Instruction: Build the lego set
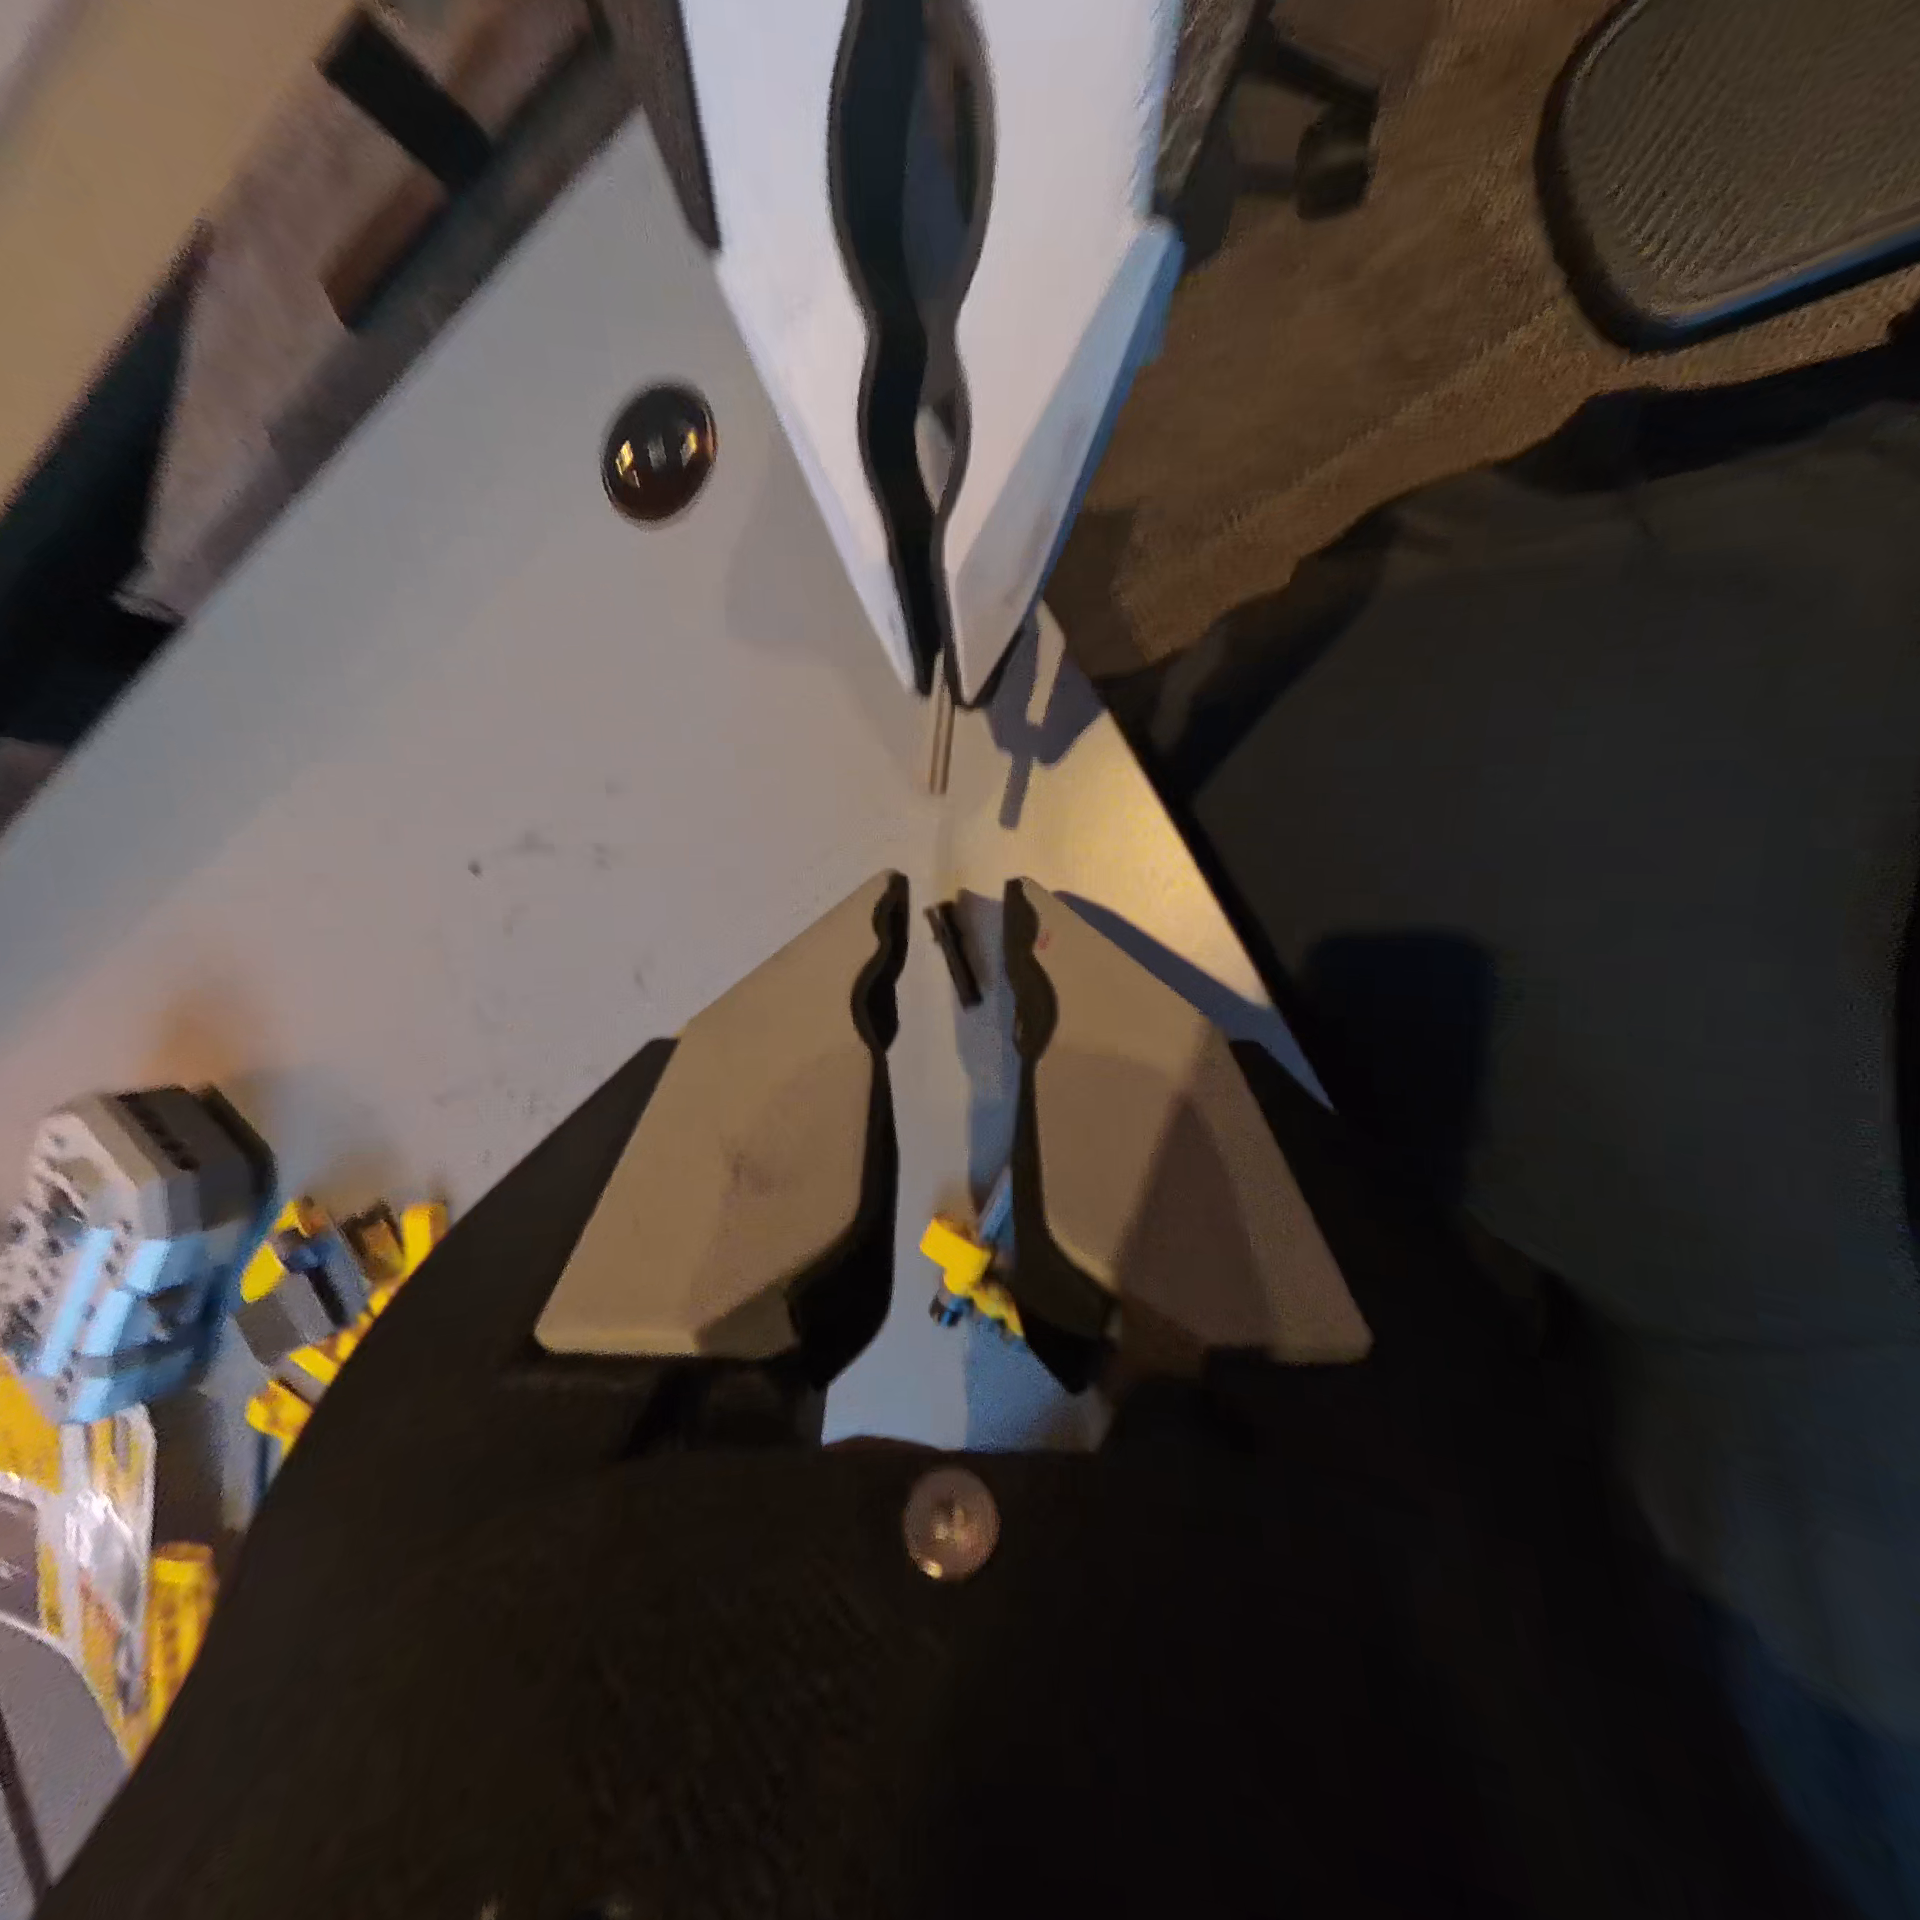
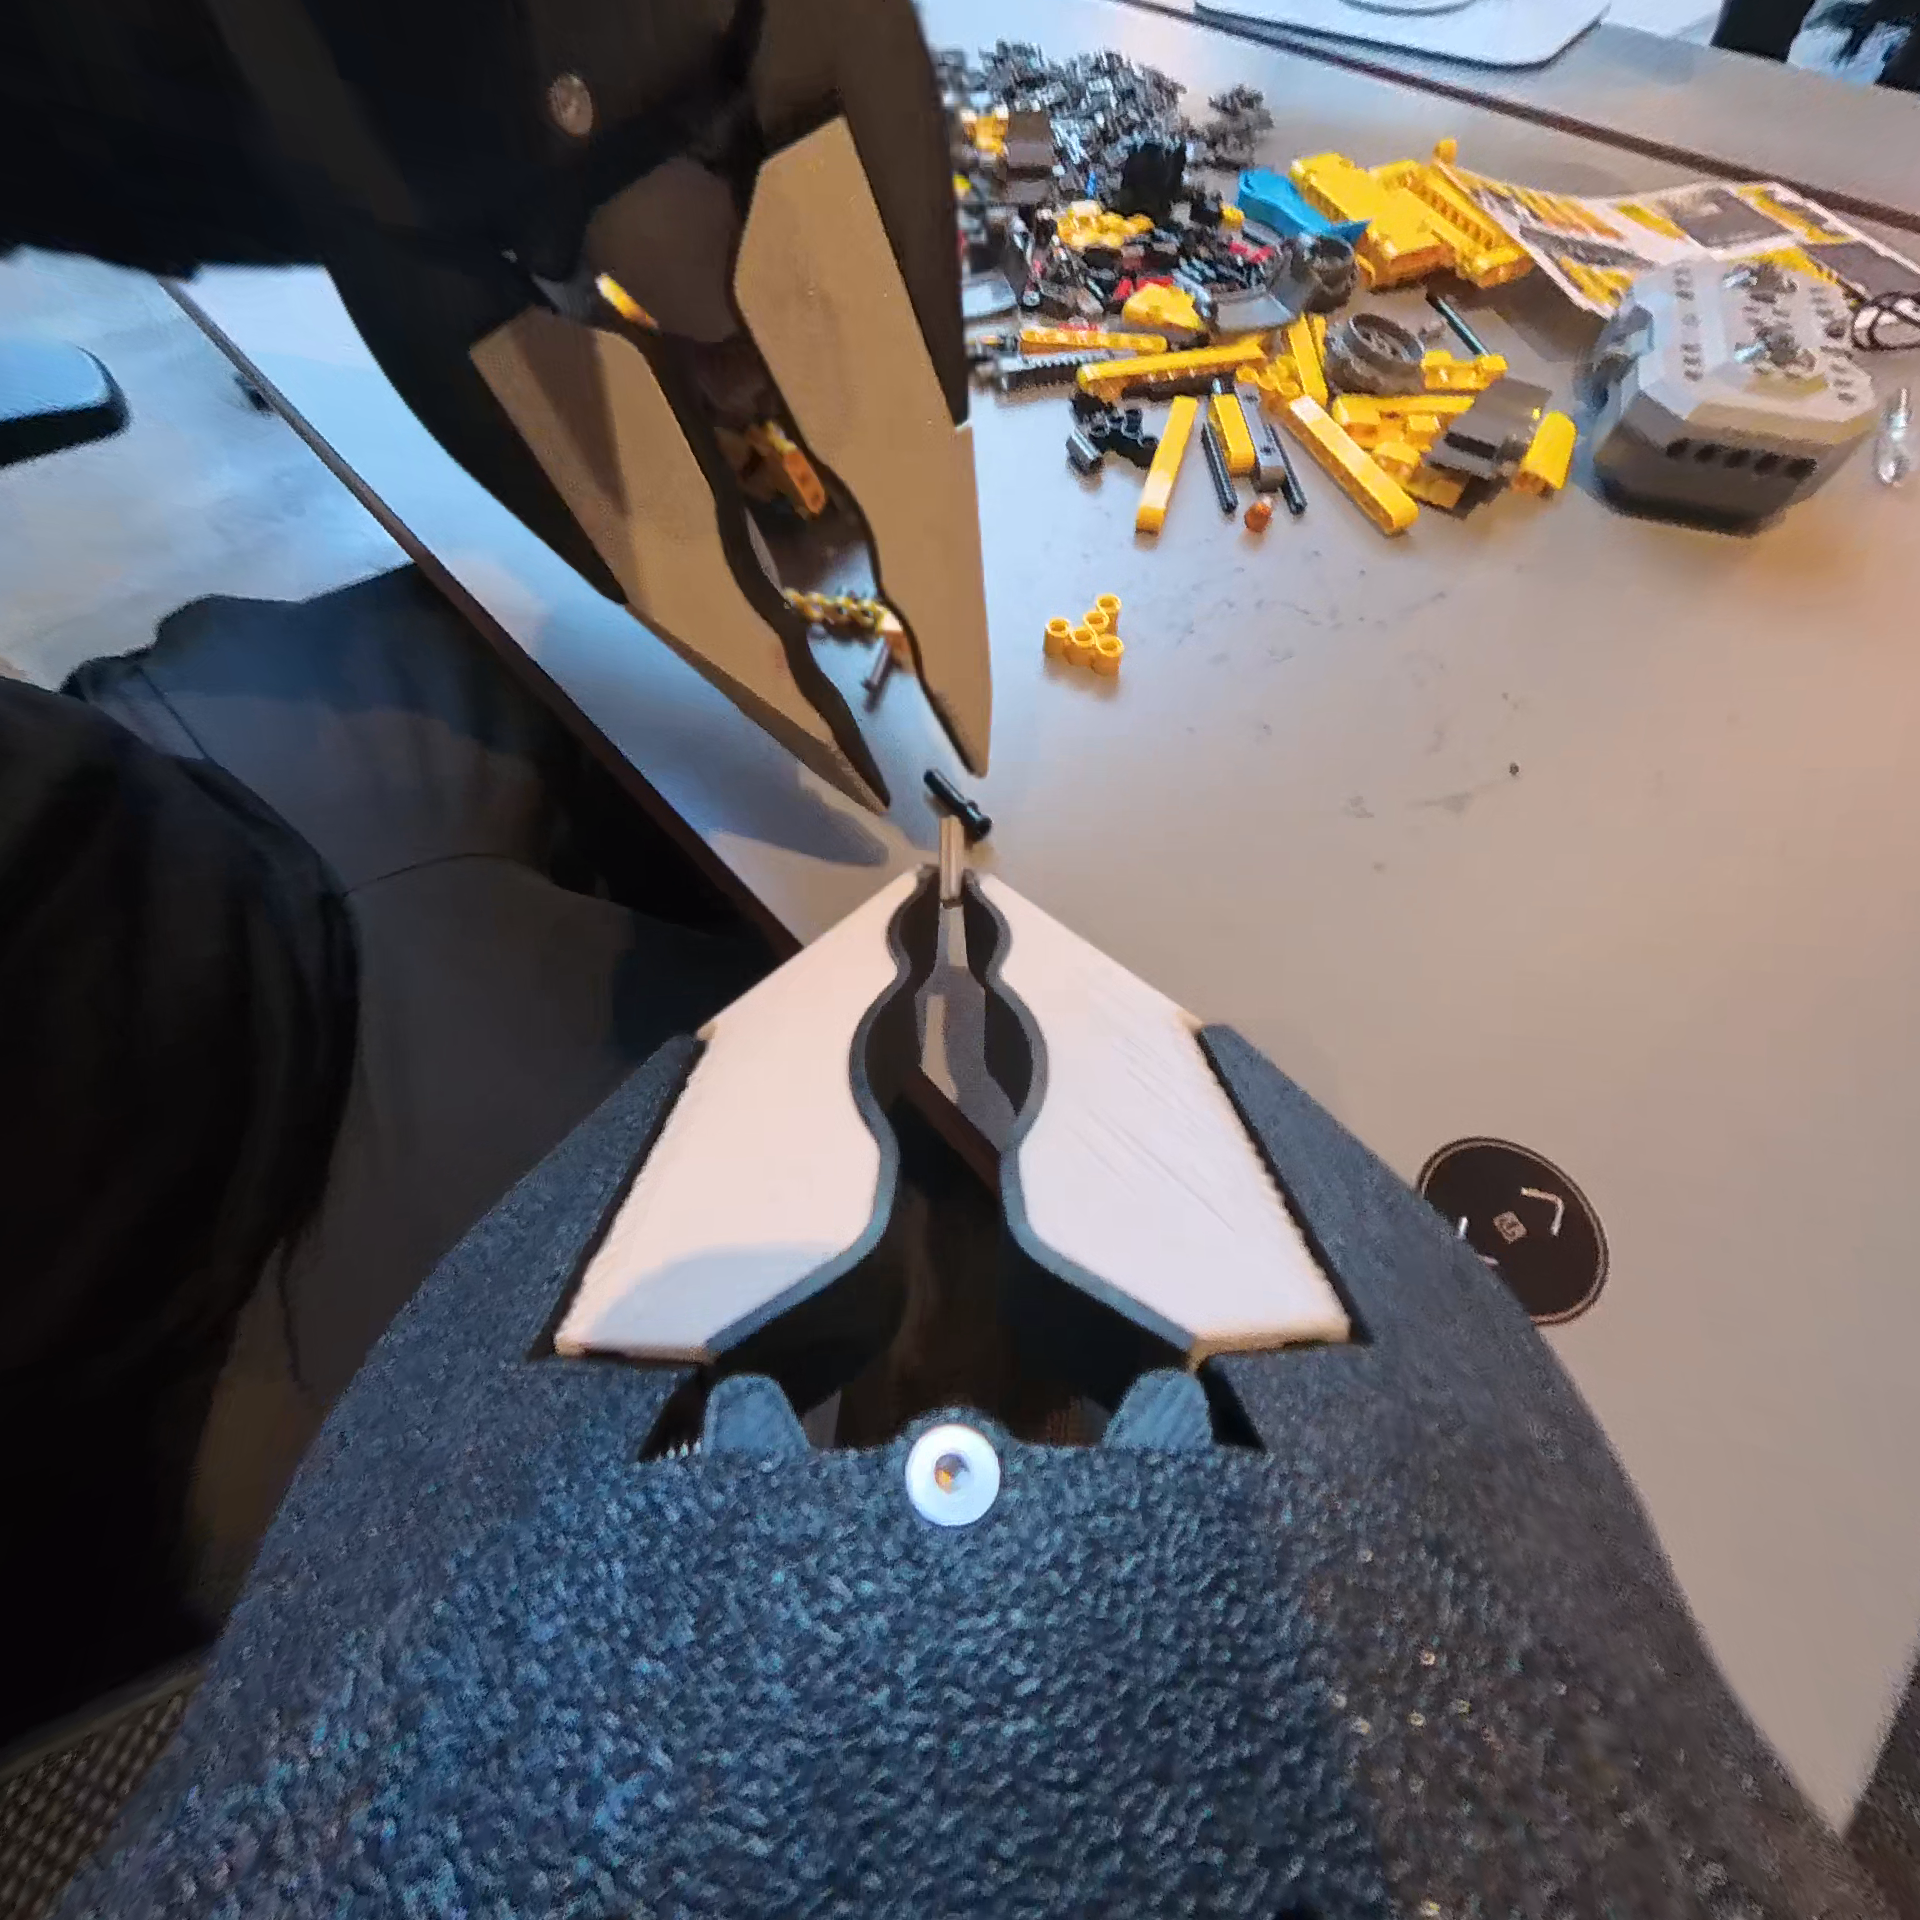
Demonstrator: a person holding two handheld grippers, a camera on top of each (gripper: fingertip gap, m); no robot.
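Observation:
My right gripper (image 2: pixel 945 875) is shut on a thin grey metal rod (image 2: pixel 948 847) that sticks out past its tips. It shows in the left wrist view (image 1: pixel 948 691) coming in from the top, with the rod (image 1: pixel 940 748) pointing at my left gripper. My left gripper (image 1: pixel 954 883) is open, tip to tip with the right one just above the grey table (image 1: pixel 416 779). A small black pin (image 1: pixel 954 951) lies between its fingers without touching them. In the right wrist view the left gripper (image 2: pixel 928 781) hangs at the upper left and the pin (image 2: pixel 956 805) sits just off the rod's end.
A pile of yellow and black building pieces (image 2: pixel 1299 364) lies at the back of the table (image 2: pixel 1351 883), with a grey block (image 2: pixel 1745 416) and a printed sheet (image 2: pixel 1662 234). A small yellow piece (image 2: pixel 1086 639) lies nearer. A black round disc (image 2: pixel 1512 1231) is set in the table. The table's edge (image 1: pixel 1195 862) is close. Only a small space, under 4 cm, lies between the two pairs of fingers. My left gripper's tips are some 8 cm from the small yellow piece (image 2: pixel 1086 639).

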